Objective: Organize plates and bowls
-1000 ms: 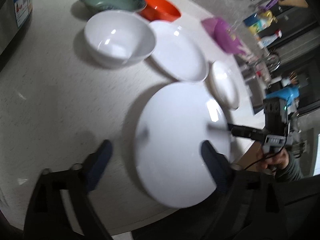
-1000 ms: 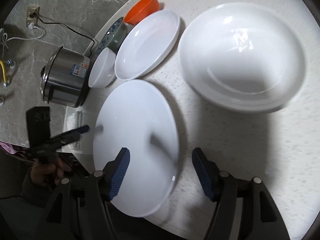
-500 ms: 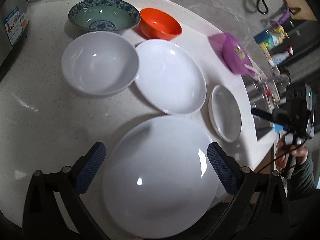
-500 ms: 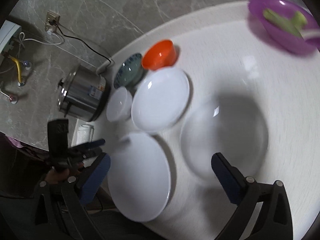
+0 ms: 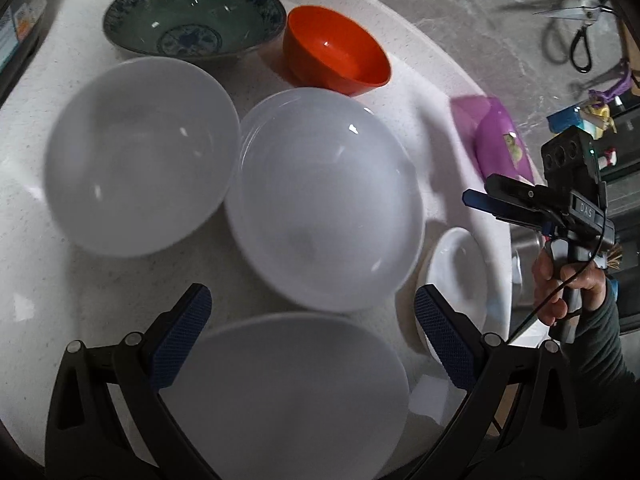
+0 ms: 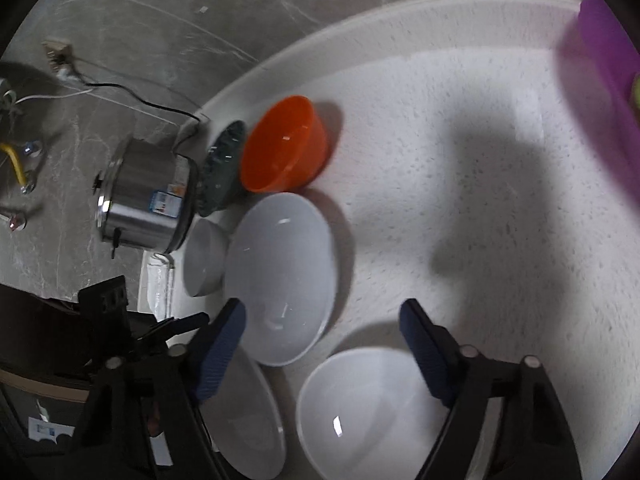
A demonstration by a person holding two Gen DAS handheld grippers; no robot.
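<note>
On the round white table lie a large flat white plate, a deep white plate, a white bowl, a small white plate, an orange bowl and a green patterned bowl. My left gripper is open and empty above the flat plate's far edge. My right gripper is open and empty, between the deep plate and the small plate. It also shows in the left wrist view, off the table's right side.
A purple dish sits at the table's right edge. A steel cooker stands by the green bowl and orange bowl. Bare tabletop lies right of the dishes. Scissors lie on the floor.
Both grippers have swung forward over the dishes and stay open and empty. The left one now looks more closely at the deep plate and white bowl. No dish has moved.
</note>
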